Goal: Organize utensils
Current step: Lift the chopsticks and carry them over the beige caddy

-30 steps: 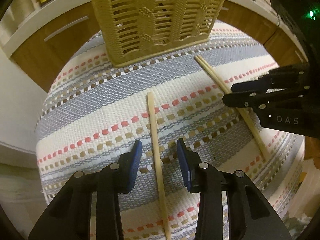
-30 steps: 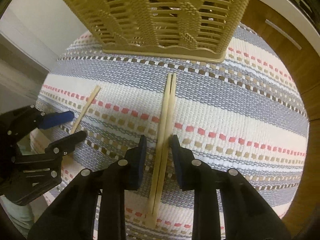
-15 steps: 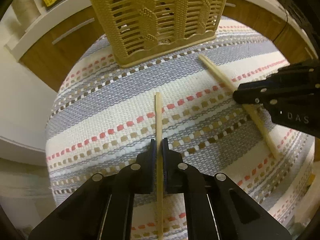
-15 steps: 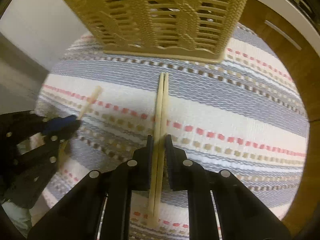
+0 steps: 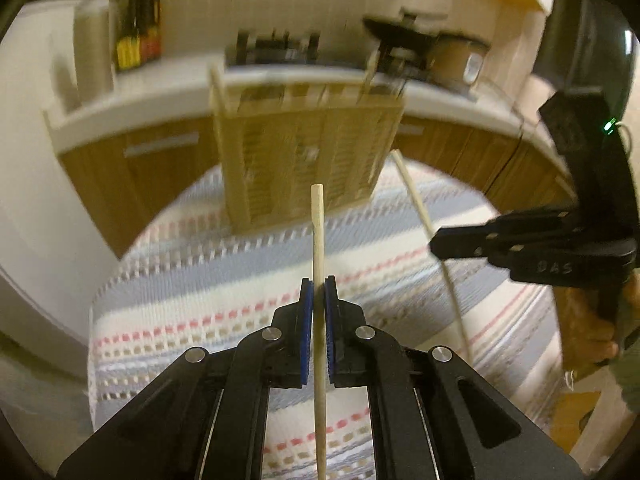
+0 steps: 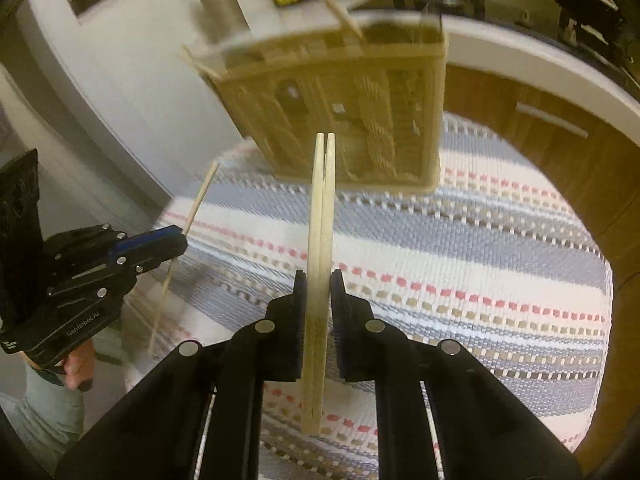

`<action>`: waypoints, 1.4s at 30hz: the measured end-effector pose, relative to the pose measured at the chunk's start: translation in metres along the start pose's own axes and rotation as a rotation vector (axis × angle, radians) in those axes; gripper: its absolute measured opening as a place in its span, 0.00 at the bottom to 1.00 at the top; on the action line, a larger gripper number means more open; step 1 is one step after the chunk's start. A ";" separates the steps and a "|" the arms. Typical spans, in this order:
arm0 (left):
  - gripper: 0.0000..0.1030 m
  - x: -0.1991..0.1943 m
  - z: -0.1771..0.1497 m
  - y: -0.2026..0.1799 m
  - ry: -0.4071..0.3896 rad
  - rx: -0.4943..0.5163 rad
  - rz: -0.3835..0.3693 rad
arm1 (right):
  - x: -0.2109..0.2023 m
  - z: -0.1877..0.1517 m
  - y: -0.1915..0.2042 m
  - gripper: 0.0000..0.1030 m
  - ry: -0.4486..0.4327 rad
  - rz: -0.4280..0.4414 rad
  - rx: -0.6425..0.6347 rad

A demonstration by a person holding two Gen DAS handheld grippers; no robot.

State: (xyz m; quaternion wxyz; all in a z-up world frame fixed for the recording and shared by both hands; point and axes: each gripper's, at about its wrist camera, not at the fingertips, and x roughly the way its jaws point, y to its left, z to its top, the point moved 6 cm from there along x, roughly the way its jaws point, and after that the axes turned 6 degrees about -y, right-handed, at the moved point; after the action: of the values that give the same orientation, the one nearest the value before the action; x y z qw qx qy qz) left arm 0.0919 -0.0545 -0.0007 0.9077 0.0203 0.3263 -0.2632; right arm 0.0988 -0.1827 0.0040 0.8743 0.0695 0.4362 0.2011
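Left gripper (image 5: 319,300) clamped on single chopstick (image 5: 318,248); right gripper (image 6: 317,292) pinching joined chopstick pair (image 6: 322,208). Both lifted clear of striped mat (image 6: 460,256), frame centre. Basket (image 6: 348,116), upper centre, apparently already holds sticks (blurred). Insertion remains.

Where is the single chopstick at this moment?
In the left wrist view the single chopstick is clamped in the left gripper, lifted above the striped mat, pointing toward the basket.

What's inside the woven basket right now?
A few thin sticks poke above the rim of the basket, one at. Blur and the woven walls hide anything lower down.
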 end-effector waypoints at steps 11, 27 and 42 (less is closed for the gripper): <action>0.04 -0.078 0.084 -0.027 -0.326 0.012 0.007 | -0.102 0.054 0.030 0.10 -0.353 0.098 -0.100; 0.04 -0.087 0.183 0.020 -0.592 -0.170 -0.053 | -0.147 0.158 0.018 0.10 -0.641 0.039 -0.119; 0.04 -0.016 0.215 0.084 -0.679 -0.223 -0.019 | -0.081 0.206 -0.022 0.10 -0.699 -0.196 -0.181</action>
State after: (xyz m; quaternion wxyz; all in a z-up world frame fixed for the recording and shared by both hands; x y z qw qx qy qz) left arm 0.2474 -0.0199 0.1671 0.9584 -0.1706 0.0327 -0.2264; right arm 0.2246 -0.2248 0.1823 0.9882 0.0145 0.0963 0.1184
